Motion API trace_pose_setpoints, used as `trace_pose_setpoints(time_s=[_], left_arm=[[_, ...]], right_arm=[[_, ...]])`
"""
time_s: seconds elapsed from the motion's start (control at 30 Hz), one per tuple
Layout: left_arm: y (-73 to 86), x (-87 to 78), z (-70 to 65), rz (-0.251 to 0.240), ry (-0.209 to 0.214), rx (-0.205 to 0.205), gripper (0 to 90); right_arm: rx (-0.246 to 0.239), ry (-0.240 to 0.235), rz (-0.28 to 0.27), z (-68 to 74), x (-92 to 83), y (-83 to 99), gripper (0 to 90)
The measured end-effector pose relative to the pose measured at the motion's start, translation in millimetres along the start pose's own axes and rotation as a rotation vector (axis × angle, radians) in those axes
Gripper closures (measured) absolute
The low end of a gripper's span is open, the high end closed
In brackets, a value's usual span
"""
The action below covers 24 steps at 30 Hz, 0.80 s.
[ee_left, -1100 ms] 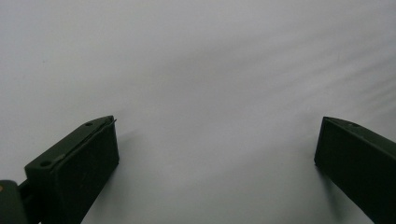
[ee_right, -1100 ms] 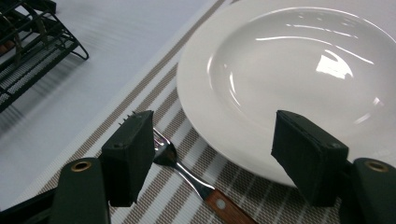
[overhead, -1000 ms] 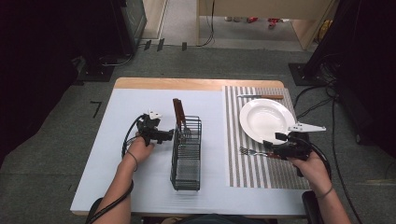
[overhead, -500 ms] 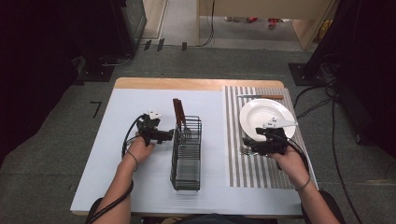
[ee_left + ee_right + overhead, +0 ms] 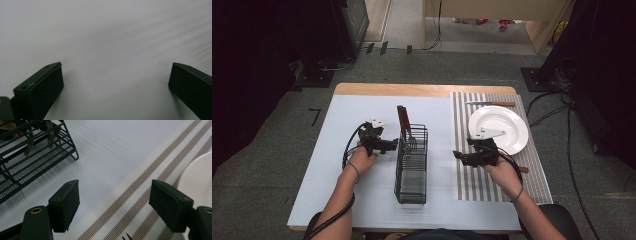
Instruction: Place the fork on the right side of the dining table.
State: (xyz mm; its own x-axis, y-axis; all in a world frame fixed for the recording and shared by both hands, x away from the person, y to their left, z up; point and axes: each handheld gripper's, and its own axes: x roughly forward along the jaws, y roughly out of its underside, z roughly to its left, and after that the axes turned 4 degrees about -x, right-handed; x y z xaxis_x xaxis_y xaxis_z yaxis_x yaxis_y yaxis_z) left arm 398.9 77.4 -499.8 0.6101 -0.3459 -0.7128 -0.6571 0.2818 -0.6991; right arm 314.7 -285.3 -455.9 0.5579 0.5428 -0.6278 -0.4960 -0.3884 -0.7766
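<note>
High view: left gripper (image 5: 388, 145) sits on the pale grey table cover (image 5: 337, 185), just beside the black wire cutlery basket (image 5: 412, 167), which holds a brown-handled utensil (image 5: 402, 120). Right gripper (image 5: 460, 157) hovers over the left edge of the brown-striped placemat (image 5: 472, 182), near the round white plate (image 5: 507, 125); a metal fork (image 5: 523, 169) lies behind the right hand.

Left gripper view: jaws wide apart, nothing between them, bare cover below.

Right gripper view: jaws have just been opening, now wide and empty; fork tines (image 5: 126, 237) below, basket upper left.
</note>
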Motion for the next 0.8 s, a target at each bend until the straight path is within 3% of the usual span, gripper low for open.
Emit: trace_pose_setpoints(time_s=[0.43, 0.8], left_arm=[[0.0, -0.1, 0.1, 0.001, 0.000, 0.000, 0.0], [0.0, -0.1, 0.1, 0.001, 0.000, 0.000, 0.0]], right_arm=[[-0.048, -0.034, -0.001, 26.6, 34.0, -6.8, 21.3], [-0.070, -0.040, 0.026, 38.0, 56.1, -2.8, 20.5]])
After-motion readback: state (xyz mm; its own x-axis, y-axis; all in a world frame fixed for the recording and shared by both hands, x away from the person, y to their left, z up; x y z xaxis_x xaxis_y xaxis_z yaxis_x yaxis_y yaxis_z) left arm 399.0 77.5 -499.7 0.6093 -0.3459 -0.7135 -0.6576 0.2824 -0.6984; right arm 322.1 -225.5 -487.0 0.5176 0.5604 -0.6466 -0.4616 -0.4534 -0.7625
